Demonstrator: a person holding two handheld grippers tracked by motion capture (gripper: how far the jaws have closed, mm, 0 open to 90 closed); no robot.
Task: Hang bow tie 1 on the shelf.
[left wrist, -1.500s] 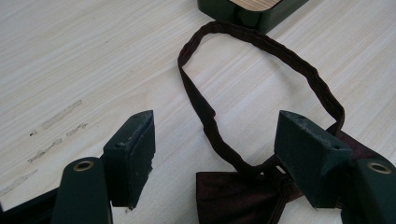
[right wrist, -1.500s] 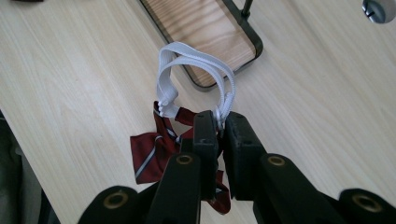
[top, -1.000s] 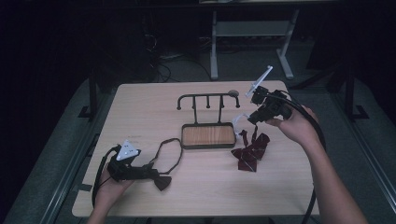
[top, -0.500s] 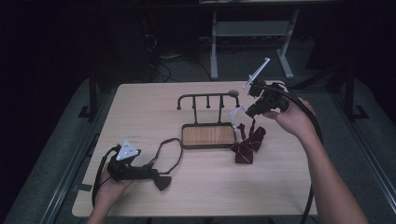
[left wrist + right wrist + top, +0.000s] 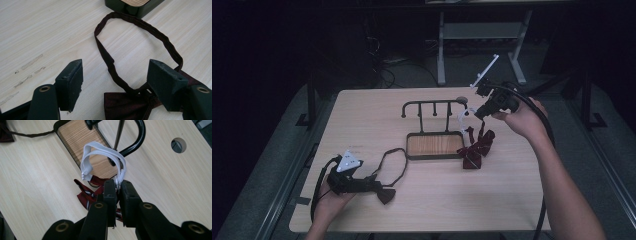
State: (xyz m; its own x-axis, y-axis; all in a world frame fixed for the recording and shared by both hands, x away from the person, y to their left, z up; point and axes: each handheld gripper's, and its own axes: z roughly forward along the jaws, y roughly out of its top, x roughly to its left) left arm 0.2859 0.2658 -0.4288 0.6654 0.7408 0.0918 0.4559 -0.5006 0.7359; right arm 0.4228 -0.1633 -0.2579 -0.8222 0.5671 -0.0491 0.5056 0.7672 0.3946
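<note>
1. The right gripper (image 5: 476, 113) has its jaws pressed together on the white strap (image 5: 105, 157) of a striped bow tie (image 5: 475, 148). It is held up at the right end of the rack (image 5: 434, 105), with the tie dangling below it, its lower end at the table by the rack's right base corner.

2. The left gripper (image 5: 115, 82) rests at the near left of the table (image 5: 362, 115), jaws apart. A dark bow tie (image 5: 130, 103) lies between them, unclamped, and its loop (image 5: 140, 25) runs out toward the rack's tray (image 5: 434, 145).

3. Risk: the white strap is only pinched at one bunched spot. If the loop stays collapsed, I judge it may slide past the rack's curved end (image 5: 140, 137) instead of hooking over it.

4. Risk: the strap is thin and smooth, so a sideways tug against the metal bar could pull it out of the jaws and drop the tie on the table.

5. Risk: the rack looks light. A strap caught on a peg could tip or drag it.

6. Risk: the dark tie's loop lies touching or just beside the tray's near left corner. If the rack shifts, it might snag that loop.

7. The surface is pale wood-grain laminate, with a round hole (image 5: 178, 145) near the far right edge and some scuffs at the near left.

8. The room is dim, with a grey floor, cables and a light metal frame (image 5: 482, 35) beyond the far edge.
</note>
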